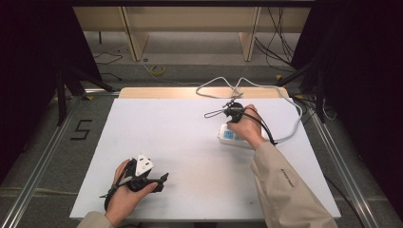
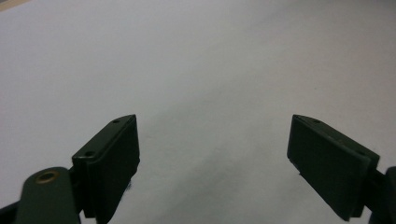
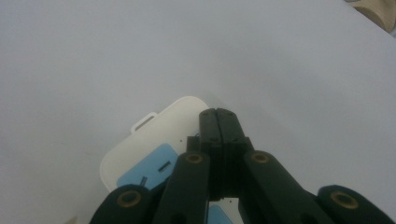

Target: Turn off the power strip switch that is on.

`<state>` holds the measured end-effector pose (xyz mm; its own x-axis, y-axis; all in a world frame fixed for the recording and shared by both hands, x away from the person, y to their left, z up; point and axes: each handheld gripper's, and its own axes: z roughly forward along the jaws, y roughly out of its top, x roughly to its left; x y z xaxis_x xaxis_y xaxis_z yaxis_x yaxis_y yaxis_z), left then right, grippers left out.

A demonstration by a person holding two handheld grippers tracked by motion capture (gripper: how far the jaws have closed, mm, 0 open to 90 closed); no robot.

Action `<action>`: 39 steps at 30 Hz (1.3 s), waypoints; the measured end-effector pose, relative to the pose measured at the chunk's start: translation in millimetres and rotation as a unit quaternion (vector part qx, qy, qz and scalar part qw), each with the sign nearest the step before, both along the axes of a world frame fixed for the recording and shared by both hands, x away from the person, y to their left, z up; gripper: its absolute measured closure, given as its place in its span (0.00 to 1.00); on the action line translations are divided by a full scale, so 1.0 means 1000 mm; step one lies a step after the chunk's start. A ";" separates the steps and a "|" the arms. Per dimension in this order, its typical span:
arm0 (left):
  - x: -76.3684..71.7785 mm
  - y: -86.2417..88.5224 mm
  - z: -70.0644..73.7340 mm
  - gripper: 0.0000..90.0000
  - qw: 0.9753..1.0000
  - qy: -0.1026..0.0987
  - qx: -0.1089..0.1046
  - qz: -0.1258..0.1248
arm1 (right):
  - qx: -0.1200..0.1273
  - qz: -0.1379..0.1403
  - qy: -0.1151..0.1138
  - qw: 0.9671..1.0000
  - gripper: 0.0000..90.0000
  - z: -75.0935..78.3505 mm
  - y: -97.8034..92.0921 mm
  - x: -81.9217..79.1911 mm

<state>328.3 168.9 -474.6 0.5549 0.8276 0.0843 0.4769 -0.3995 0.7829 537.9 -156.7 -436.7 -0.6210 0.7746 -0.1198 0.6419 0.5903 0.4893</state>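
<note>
White power strip point(image 1: 234, 137) showing blue socket faces; black grippers' jaws; white table sheet point(image 1: 180, 142); beige sleeve point(image 1: 285, 190) lying near right.

Legible marking: one numeral "5" point(image 1: 81, 129) in black on the grey floor, at about nine o'clock from the white surface point(image 1: 180, 142); small print on the person's sleeve point(image 1: 285, 176) too small to read.

A: How much of the power strip point(image 3: 149, 149) can you see in the right gripper view?

B: One rounded end. The closed jaws cover the middle, and the bottom edge cuts off the rest.

A: And from the high view?

B: The person's right hand point(image 1: 249, 126) hides its far part. The white cable point(image 1: 285, 97) is hidden where it joins the strip.
</note>
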 end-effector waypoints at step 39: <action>0.000 0.000 -0.001 0.18 1.000 0.002 0.000 0.003 | 0.037 0.019 -0.012 0.999 1.00 0.016 -0.022 -0.035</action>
